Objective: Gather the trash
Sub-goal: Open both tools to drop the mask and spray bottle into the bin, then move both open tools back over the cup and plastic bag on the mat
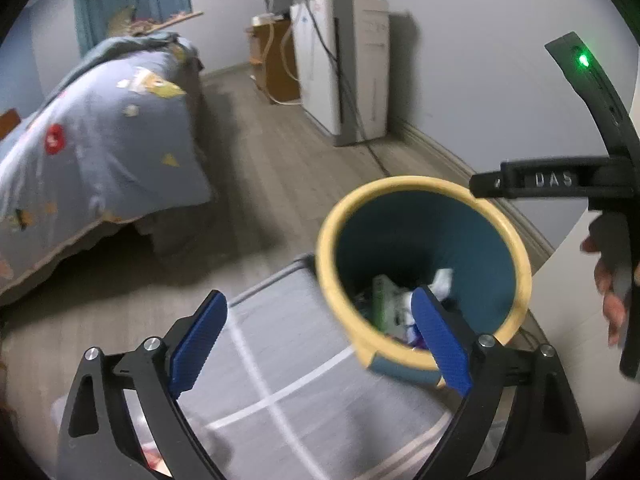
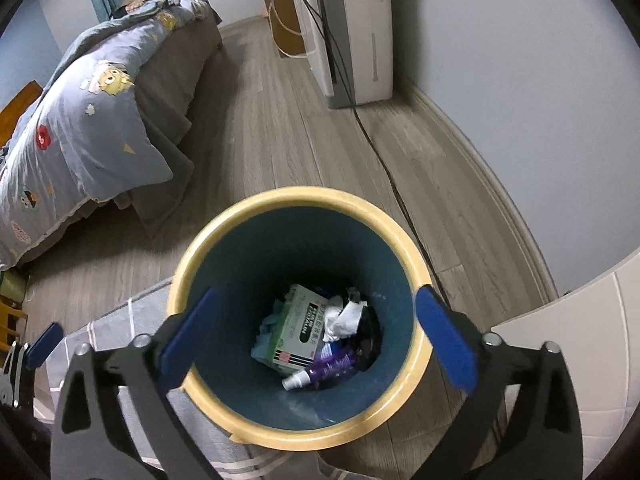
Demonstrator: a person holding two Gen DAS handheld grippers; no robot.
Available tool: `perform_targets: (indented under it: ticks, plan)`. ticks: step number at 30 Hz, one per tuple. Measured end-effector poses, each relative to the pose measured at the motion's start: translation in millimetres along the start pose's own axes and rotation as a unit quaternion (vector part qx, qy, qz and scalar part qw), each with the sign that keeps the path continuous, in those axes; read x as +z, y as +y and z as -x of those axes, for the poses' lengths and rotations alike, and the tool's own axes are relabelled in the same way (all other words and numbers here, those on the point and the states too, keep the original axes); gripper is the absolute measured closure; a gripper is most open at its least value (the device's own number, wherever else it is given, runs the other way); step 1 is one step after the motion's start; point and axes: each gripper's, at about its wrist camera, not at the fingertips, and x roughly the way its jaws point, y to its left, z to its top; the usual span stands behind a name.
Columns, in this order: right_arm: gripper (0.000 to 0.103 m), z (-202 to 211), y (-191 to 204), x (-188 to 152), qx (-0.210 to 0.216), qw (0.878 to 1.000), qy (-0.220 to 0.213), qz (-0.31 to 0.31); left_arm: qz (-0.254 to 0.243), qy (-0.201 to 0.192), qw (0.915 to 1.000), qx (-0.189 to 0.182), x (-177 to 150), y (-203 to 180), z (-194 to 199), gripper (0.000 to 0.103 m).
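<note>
Left wrist view: left gripper (image 1: 320,336) jaws wide apart, nothing between, above grey rug (image 1: 280,360), yellow-rimmed bin (image 1: 424,272) on the floor just right; right wrist view: right gripper (image 2: 316,340) jaws spread, empty, over the bin (image 2: 300,312), green box (image 2: 298,328), crumpled tissue (image 2: 340,318), purple bottle (image 2: 324,368) inside

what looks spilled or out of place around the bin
Nothing spilled: the green carton, crumpled white tissue and purple spray bottle all lie inside the upright blue bin with the yellow rim. A black cable trails loose across the wooden floor.
</note>
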Motion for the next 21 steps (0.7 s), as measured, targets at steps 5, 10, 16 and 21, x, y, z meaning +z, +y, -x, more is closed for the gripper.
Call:
perform_targets:
  ticks: [5,10,16,21]
  plan:
    - [0.006,18.7,26.3,0.9,0.010,1.000,-0.017,0.021,0.023,-0.007,0.9994,0.025,-14.3,37.1,45.8,0.009]
    - [0.006,42.5,68.1,-2.8,0.027,0.998,-0.034,0.052,0.049,-0.006,0.9961,0.072,-37.8,88.6,98.1,0.008]
    - [0.006,77.1,133.7,-18.8,0.063,0.991,-0.058,0.098,0.098,0.001,0.9876,0.122,-84.4,151.9,149.7,0.007]
    - [0.006,83.8,195.1,-48.4,0.098,0.983,-0.039,0.149,0.137,0.008,0.9767,0.166,-135.3,186.7,160.6,0.006]
